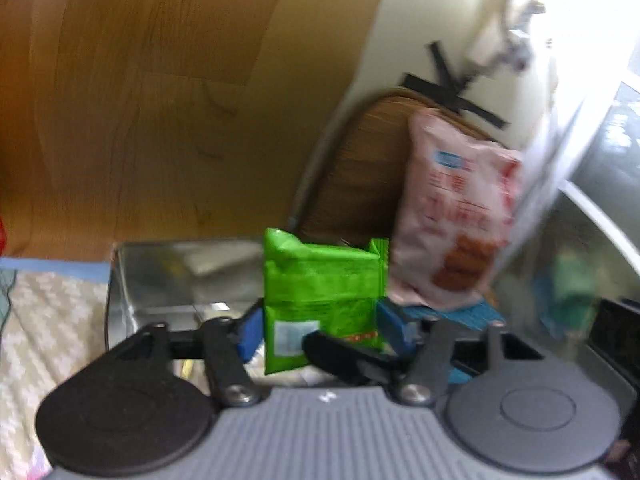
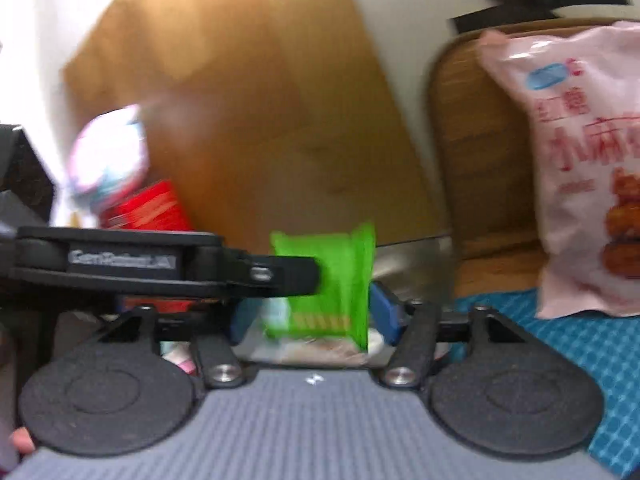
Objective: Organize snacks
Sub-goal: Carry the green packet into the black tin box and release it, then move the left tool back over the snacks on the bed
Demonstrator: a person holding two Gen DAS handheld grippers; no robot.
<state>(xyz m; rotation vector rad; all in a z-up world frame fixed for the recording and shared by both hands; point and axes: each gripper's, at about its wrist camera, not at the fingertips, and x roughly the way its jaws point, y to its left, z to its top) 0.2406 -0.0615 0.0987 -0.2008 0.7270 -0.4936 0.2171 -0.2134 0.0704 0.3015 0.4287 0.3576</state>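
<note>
Left tongs [image 1: 318, 330]: clamped on green snack packet [image 1: 320, 296].
Right tongs [image 2: 316, 314]: pinch the same packet.
Advice: release one side first, then lower it into metal tin [image 1: 160, 276].

**Obscured and Cut-Off Items**

Motion blur is softening both views. The pink bag [image 2: 580, 160] is running off the right wrist picture's right edge, cutting its print short. The green packet [image 2: 332, 280] is being partly covered there by the left gripper's finger [image 2: 280, 276], its label smearing. The red container [image 2: 150, 210] is sitting half hidden behind that gripper, unreadable.
</note>
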